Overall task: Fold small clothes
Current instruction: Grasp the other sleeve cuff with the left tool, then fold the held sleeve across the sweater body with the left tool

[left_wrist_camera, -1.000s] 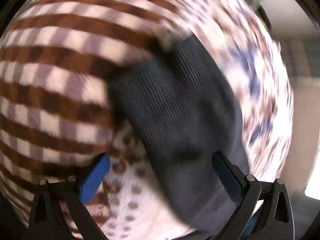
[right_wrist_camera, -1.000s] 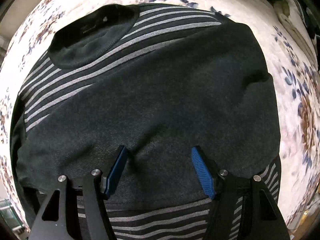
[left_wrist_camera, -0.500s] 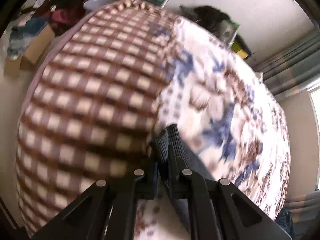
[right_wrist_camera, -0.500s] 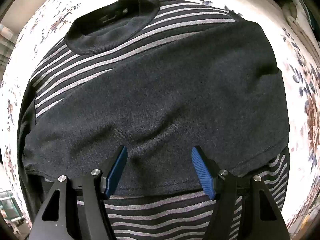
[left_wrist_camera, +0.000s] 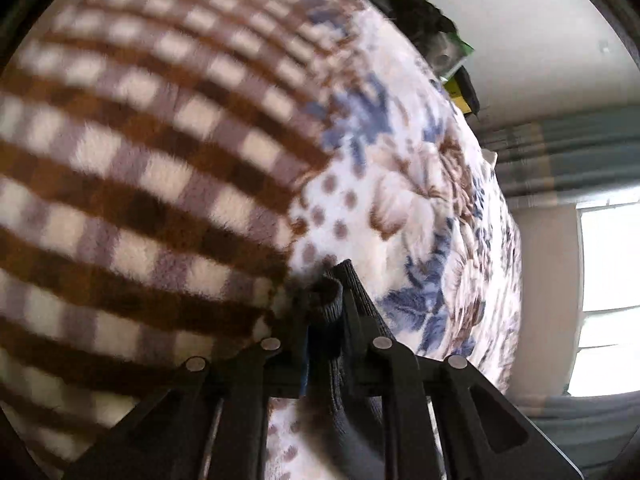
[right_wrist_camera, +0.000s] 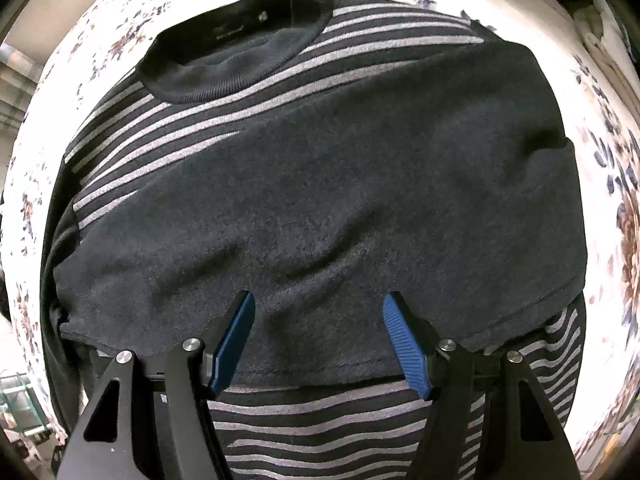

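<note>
Since 0.5 s ago, little is changed: ribbed dark-grey knit cuff [left_wrist_camera: 334, 300] is kept clamped in left gripper [left_wrist_camera: 326, 320], lifted over brown-and-cream checked fleece blanket [left_wrist_camera: 140, 168] and white floral bedspread [left_wrist_camera: 420, 208]. Right gripper [right_wrist_camera: 316, 336], jaws apart, is held above dark-grey sweater w/ pale stripes [right_wrist_camera: 320, 200], laid flat, collar [right_wrist_camera: 236, 48] pointing away; neck label writing unreadable.

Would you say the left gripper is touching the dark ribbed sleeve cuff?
Touching: the left wrist view shows the left gripper shut on the ribbed sleeve cuff, which bunches out between its fingers.
</note>
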`<state>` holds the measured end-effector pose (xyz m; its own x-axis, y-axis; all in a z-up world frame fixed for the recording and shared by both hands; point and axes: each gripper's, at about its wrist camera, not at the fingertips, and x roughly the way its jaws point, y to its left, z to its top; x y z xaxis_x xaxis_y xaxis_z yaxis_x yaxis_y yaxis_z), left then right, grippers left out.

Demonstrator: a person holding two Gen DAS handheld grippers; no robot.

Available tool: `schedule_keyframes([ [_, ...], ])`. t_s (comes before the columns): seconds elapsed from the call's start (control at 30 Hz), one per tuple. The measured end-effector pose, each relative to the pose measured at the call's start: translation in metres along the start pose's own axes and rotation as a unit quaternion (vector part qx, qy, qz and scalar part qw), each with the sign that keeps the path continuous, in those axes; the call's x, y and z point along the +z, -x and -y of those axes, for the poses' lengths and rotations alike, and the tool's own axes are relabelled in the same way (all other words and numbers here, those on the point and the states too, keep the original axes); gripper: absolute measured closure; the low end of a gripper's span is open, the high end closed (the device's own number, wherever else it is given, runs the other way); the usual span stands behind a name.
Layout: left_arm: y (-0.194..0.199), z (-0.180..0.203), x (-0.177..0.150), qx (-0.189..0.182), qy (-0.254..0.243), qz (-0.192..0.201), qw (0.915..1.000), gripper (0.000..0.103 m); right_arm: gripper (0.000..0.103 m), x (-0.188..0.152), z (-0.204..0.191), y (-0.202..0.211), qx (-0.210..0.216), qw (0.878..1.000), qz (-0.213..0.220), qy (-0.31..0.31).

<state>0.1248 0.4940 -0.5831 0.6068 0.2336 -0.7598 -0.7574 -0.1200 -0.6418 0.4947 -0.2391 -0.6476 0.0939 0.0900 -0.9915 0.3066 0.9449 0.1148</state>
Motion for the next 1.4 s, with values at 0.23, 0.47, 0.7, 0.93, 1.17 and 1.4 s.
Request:
schedule_keyframes([
  [0.23, 0.052, 0.076, 0.014, 0.071, -0.184, 0.038, 0.9796, 0.023, 0.034, -0.004, -0.011, 0.002, -0.003, 1.000, -0.005, 0.012],
  [0.47, -0.041, 0.082, 0.020, 0.165, -0.292, -0.111, 0.9357, 0.021, 0.034, -0.002, -0.024, -0.004, -0.010, 1.000, -0.010, 0.013],
  [0.7, -0.055, 0.085, -0.005, 0.189, -0.352, -0.051, 0.9153, 0.098, 0.034, -0.006, -0.032, -0.009, -0.014, 1.000, -0.012, 0.009],
  [0.93, -0.037, 0.107, 0.015, 0.151, -0.358, 0.022, 0.9210, 0.099, 0.034, -0.002, -0.033, -0.008, -0.013, 1.000, -0.013, 0.009],
  [1.17, -0.056, 0.119, 0.049, 0.156, -0.319, -0.019, 0.9348, 0.099, 0.034, 0.000, -0.056, 0.013, 0.017, 1.000, -0.009, 0.020],
  [1.4, -0.010, 0.073, 0.043, 0.128, -0.209, -0.057, 0.9678, 0.072, 0.034, -0.018, -0.139, 0.004, 0.215, 0.971, -0.100, 0.007],
])
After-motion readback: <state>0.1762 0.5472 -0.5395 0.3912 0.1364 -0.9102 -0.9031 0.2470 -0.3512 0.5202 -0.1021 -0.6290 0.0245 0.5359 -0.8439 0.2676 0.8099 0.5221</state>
